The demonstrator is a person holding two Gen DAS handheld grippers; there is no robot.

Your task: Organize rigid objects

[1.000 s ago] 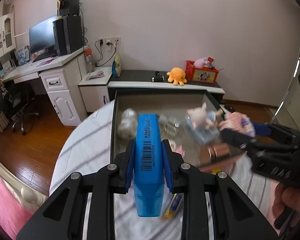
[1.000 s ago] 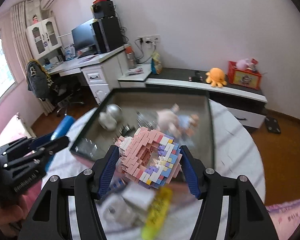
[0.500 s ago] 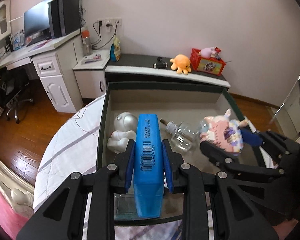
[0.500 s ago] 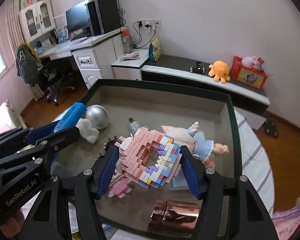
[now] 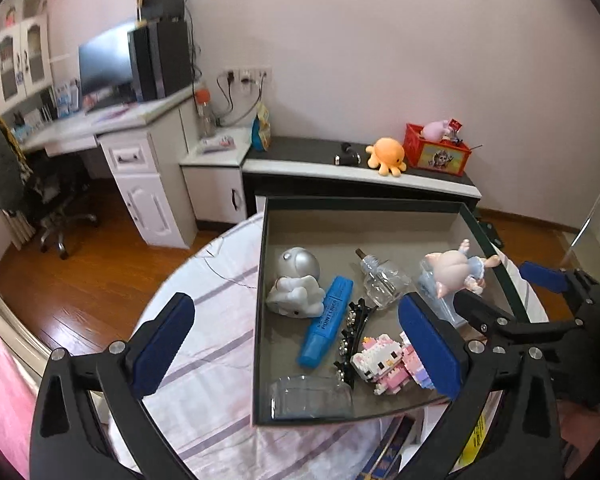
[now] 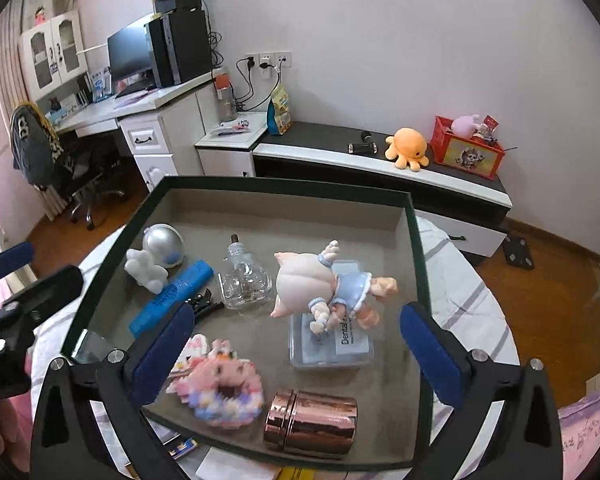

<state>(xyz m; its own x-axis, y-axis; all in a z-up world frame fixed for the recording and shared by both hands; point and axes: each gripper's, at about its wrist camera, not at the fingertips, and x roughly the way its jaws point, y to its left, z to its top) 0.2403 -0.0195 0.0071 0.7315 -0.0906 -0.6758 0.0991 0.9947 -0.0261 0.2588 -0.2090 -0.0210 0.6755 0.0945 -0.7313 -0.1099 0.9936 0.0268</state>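
A dark-rimmed tray sits on a striped round table. In it lie a blue marker, a pink block toy, a silver-white astronaut figure, a glass bulb bottle, a pig doll on a clear box, black hair clips, a clear jar and a copper can. My left gripper is open and empty above the tray's near left. My right gripper is open and empty above the block toy.
A low cabinet behind the table carries an orange octopus plush and a red box. A white desk with a monitor and a chair stands at the left. Small items lie on the table at the tray's near edge.
Both grippers opened. The blue marker left my left gripper and the pink block toy left my right gripper; both now lie in the tray. Both grippers pulled back.
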